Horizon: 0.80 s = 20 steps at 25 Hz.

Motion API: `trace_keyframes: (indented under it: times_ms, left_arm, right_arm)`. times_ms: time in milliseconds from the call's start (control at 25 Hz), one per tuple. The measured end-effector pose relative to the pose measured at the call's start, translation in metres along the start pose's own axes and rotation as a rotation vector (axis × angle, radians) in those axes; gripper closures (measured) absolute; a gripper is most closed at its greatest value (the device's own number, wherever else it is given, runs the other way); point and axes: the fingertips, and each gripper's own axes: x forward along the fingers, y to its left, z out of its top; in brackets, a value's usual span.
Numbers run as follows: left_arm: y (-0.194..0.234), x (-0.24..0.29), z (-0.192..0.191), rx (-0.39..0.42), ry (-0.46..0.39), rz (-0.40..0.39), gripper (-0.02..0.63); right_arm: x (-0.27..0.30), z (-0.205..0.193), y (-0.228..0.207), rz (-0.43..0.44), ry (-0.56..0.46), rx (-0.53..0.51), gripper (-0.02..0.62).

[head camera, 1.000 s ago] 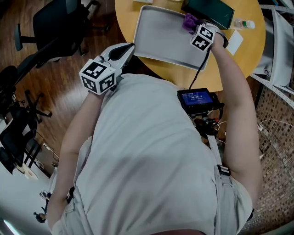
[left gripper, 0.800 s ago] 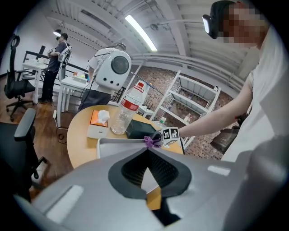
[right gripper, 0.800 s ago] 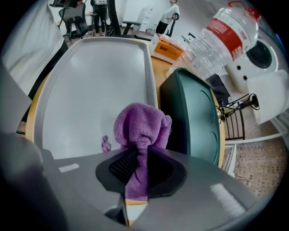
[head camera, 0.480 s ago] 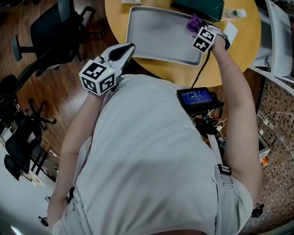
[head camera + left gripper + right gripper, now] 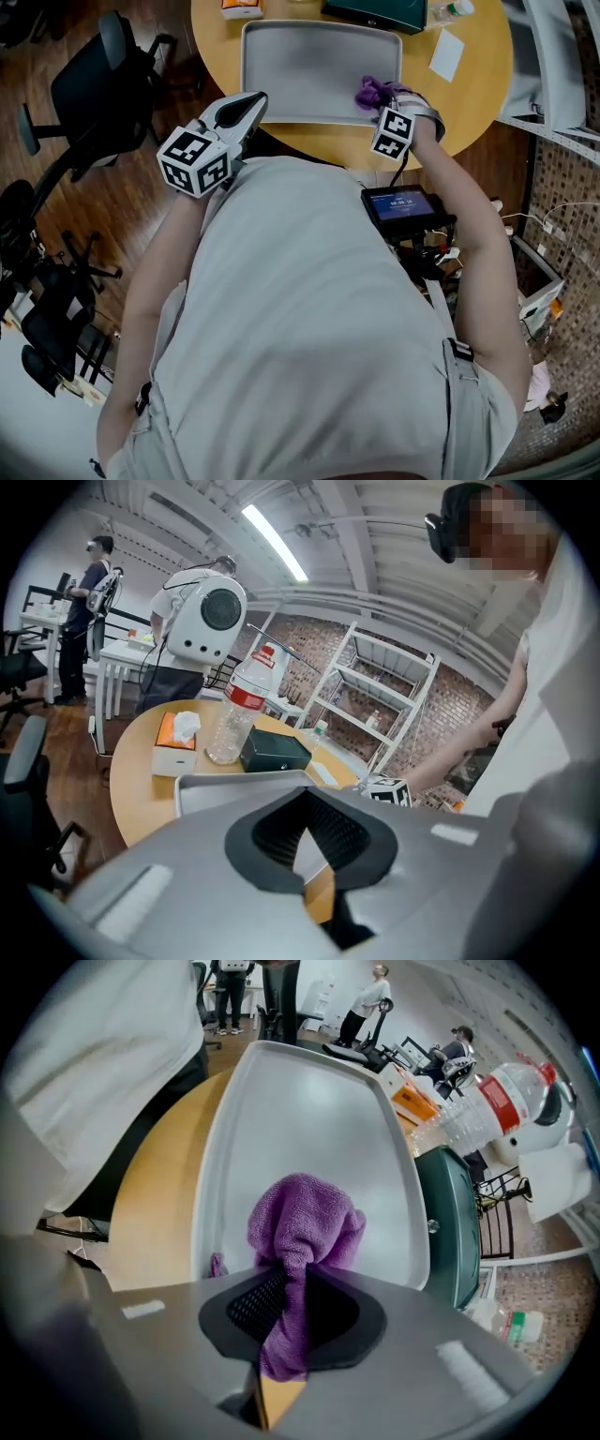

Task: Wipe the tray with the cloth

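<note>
I've got the right gripper (image 5: 291,1277) with its jaws clamped on the purple cloth (image 5: 306,1218), which sits bunched inside the tray (image 5: 300,66) at the tray's near right corner. The left gripper (image 5: 249,103) hovers just off the tray's near left corner, its jaws closed together with nothing between them.

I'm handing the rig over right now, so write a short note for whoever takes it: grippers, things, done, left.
Right gripper: shut on the purple cloth, at the near right corner of the tray.
Left gripper: shut, empty, by its near left corner.
The tray lies on the round table.
Done: cloth gripped, on the tray.
Left: wiping; how much is wiped doesn't show.
</note>
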Motion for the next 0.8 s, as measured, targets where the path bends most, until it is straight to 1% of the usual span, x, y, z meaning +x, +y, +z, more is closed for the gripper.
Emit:
trace_keyframes:
  times_ms: [120, 200, 360, 520, 640, 800]
  left_arm:
    - [-0.005, 0.006, 0.0, 0.013, 0.009, -0.021, 0.606]
    - [-0.01, 0.009, 0.0, 0.019, 0.015, -0.034, 0.606]
    - [-0.019, 0.012, -0.002, 0.028, 0.02, -0.044, 0.606]
    - [-0.02, 0.004, -0.003, 0.022, 0.006, -0.018, 0.606]
    - [-0.014, -0.007, -0.007, 0.006, -0.005, 0.014, 0.606]
    - [-0.001, -0.027, -0.017, -0.036, -0.023, 0.071, 0.606]
  right_arm:
    - [-0.007, 0.002, 0.03, 0.031, -0.027, -0.013, 0.538]
    - [-0.01, 0.002, 0.04, 0.037, -0.043, -0.026, 0.538]
    - [-0.009, 0.001, 0.042, 0.031, -0.047, -0.05, 0.538]
    - [-0.01, 0.008, 0.041, -0.009, -0.028, -0.154, 0.538]
    - [-0.01, 0.029, 0.039, -0.016, -0.052, -0.234, 0.538]
    - [-0.011, 0.08, 0.037, 0.0, -0.138, -0.331, 0.537]
